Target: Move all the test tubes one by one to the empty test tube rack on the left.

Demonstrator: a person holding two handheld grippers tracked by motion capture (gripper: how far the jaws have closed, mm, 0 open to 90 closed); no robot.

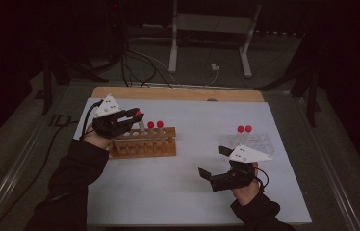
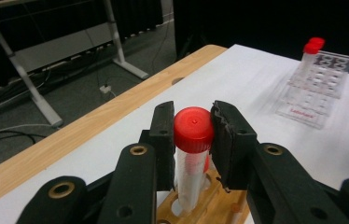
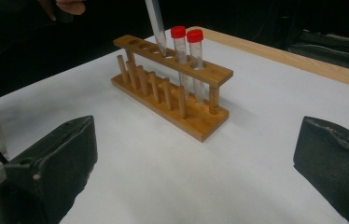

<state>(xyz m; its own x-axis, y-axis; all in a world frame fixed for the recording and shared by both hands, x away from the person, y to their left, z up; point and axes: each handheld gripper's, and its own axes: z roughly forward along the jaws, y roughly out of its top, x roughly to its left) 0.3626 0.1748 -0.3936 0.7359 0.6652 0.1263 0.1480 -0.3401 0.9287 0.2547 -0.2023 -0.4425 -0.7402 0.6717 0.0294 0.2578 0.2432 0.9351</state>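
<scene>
My left gripper (image 1: 136,116) is shut on a clear tube with a red cap (image 2: 192,140), gripped just below the cap and held upright over the left part of the wooden rack (image 1: 144,144). In the right gripper view the tube's pointed tip (image 3: 160,44) hangs at a hole in the rack's top bar (image 3: 172,60). Two more red-capped tubes (image 1: 155,126) stand in the rack to the right of it. My right gripper (image 1: 212,161) is open above the white tabletop, nothing between its jaws, pointing toward the wooden rack.
A clear plastic rack (image 1: 255,143) holding two red-capped tubes (image 1: 244,129) stands on the right of the white table (image 1: 192,192), just behind my right hand. A wooden strip (image 1: 178,93) borders the far edge. Beyond it are a metal stand and cables on the floor.
</scene>
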